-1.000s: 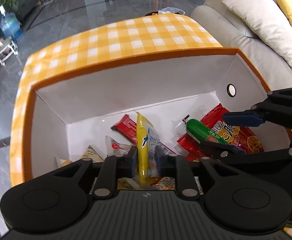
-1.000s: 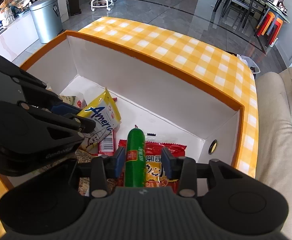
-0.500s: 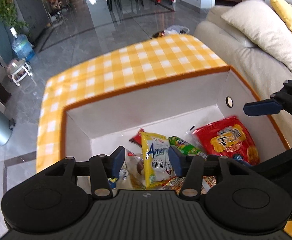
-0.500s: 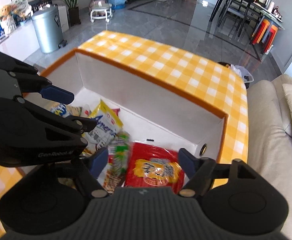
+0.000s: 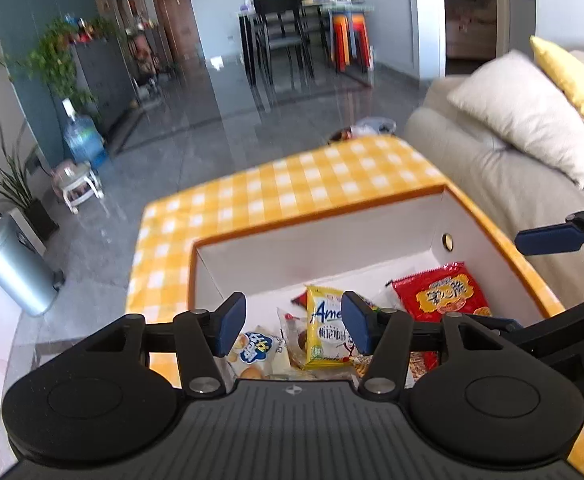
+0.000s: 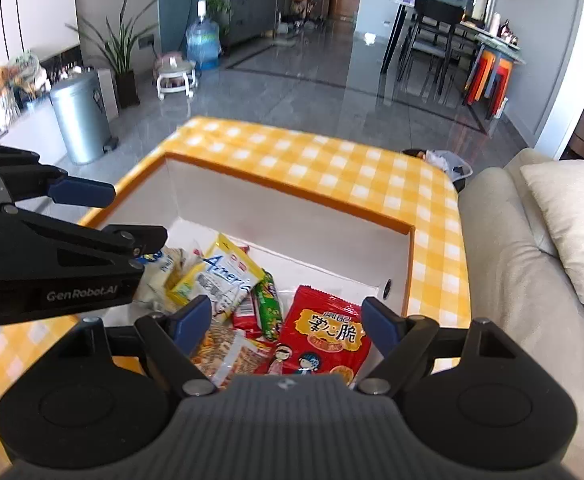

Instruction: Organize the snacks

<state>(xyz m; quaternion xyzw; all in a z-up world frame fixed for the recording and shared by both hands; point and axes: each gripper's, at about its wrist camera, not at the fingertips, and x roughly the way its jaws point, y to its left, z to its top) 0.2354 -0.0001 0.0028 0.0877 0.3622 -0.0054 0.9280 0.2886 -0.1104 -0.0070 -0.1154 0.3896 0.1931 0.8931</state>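
A yellow-checked box with white inside walls holds several snacks. A yellow packet, a green sausage stick, a red packet, a white-and-blue packet and an orange crisp packet lie on its floor. My left gripper is open and empty above the box, over the yellow packet. My right gripper is open and empty above the red packet and sausage. Each gripper shows in the other's view: the left, the right.
A beige sofa with a white cushion borders the box on the right. A silver bin, a small stool, a water bottle and plants stand on the grey floor beyond.
Both grippers opened and let go: the yellow packet and the green sausage now lie in the box. Both grippers have risen and pulled back, so more of the room shows.
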